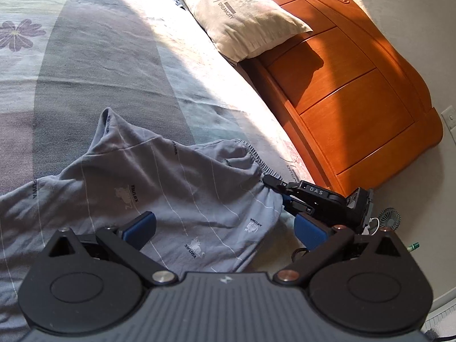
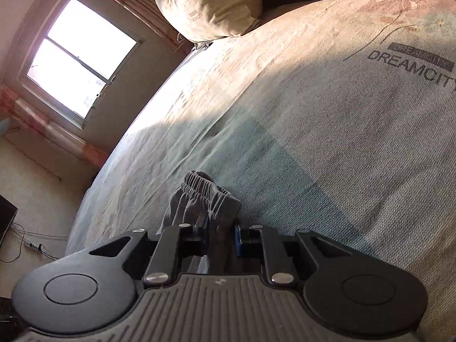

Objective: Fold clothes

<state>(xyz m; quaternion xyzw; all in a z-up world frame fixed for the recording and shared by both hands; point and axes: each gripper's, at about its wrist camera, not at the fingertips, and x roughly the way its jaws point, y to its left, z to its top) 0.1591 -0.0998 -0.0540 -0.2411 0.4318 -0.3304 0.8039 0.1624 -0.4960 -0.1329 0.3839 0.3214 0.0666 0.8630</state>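
Bed (image 1: 94, 65) filled most of both views, its patterned sheet half in sun, half in shade. Wooden headboard (image 1: 356, 85) ran from 12 to 4 o'clock in the left wrist view, a pillow (image 1: 242, 14) leaning against it near 12. Window (image 2: 79, 57) sat at 10 o'clock in the right wrist view.

Grey shorts (image 1: 171, 185) lay rumpled on the sheet near the bed's edge, around 6 to 7 o'clock in the left view, one part peaked up at 9, elastic waistband (image 1: 256, 156) gathered toward 3. Not flat, no clean fold line visible.

Right gripper (image 1: 280, 192) came in from 4 o'clock and pinched the bunched waistband, fingers pressed together on the cloth; the right wrist view showed the gathered elastic standing up just beyond its tips. Left gripper (image 1: 225, 232) hung over the shorts with fingers spread wide, holding nothing.

Risks, as judged: the pinch took a thick wad of elastic, so layers could slide out unevenly under a pull. With only one end held, any lift would drag the free end and deepen the wrinkles. The garment lay close to the mattress edge; a pull toward 4 o'clock might take it off the bed.
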